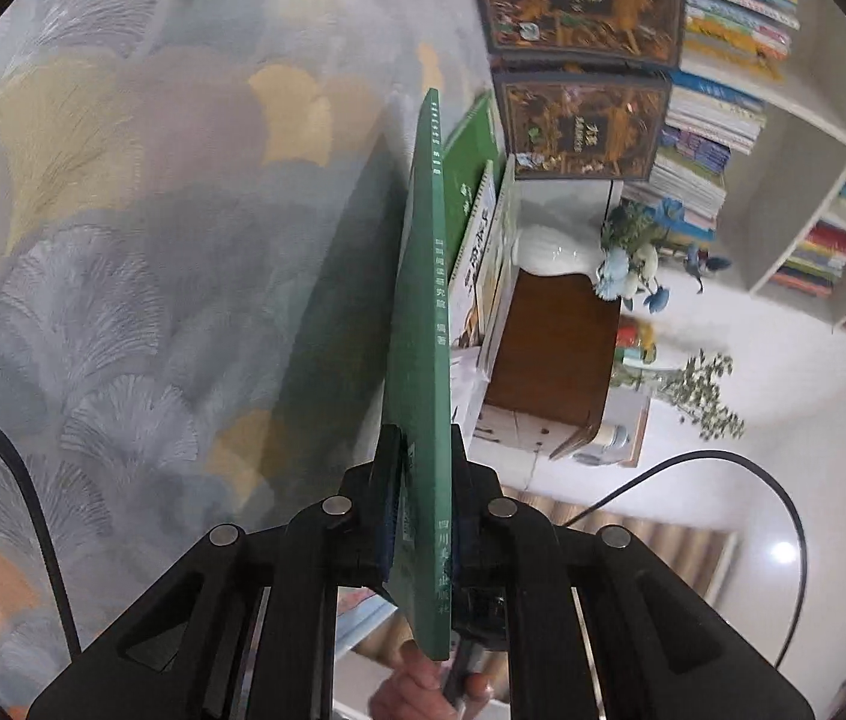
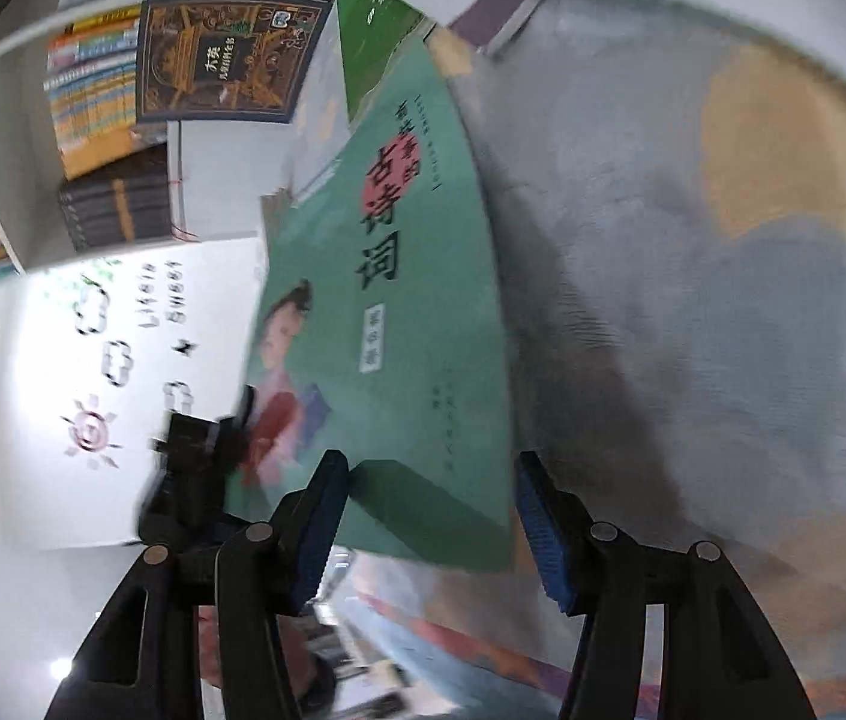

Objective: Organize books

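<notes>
**Green Book in Transfer, Row Not Yet Complete**

The left gripper [image 1: 420, 516] is clenched on the lower part of the green book [image 1: 423, 324], pads pressing both covers near the spine. The book is held edge-on above the patterned cloth [image 1: 123, 240], just beside the row of standing books [image 1: 483, 240]. In the right wrist view the same book shows its front cover, and the right gripper [image 2: 426, 516] stands released: its blue pads [image 2: 318, 531] flank the book's near corner without pressing it.

Progress, as judged: several books already stand in the row against the brown box [image 1: 549, 354]. The held book is not yet seated there. Remaining work appears to be setting it upright against the row and letting go.

Surroundings: two dark ornate volumes [image 1: 585, 60] sit beyond the row. A white vase [image 1: 549, 252] with blue flowers rests on the box. The white bookshelf [image 1: 807, 192] holds stacked books. A black cable [image 1: 783, 516] loops near the left gripper and may snag.
</notes>
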